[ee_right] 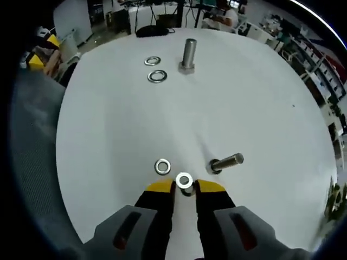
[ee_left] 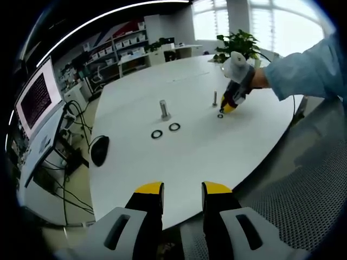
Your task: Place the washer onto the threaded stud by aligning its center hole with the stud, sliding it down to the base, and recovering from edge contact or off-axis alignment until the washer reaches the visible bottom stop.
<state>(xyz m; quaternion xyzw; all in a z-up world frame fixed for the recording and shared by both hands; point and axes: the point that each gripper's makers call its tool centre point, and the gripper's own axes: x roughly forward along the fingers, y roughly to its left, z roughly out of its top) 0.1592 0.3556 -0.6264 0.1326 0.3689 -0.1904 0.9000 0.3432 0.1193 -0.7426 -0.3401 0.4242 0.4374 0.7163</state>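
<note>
Washer (ee_right: 184, 180) pinched between right gripper (ee_right: 185, 187) tips (beside stud (ee_right: 226, 161)); left gripper (ee_left: 182, 189) parted

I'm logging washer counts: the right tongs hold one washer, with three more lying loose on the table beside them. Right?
Not quite: in the right gripper view, the right tongs hold one washer, but just one loose washer lies beside them. The other two washers lie far off by the large stud.

You can read no text: the monitor (ee_left: 37, 100) at the frame's left shows lines too blurred to decipher.
</note>
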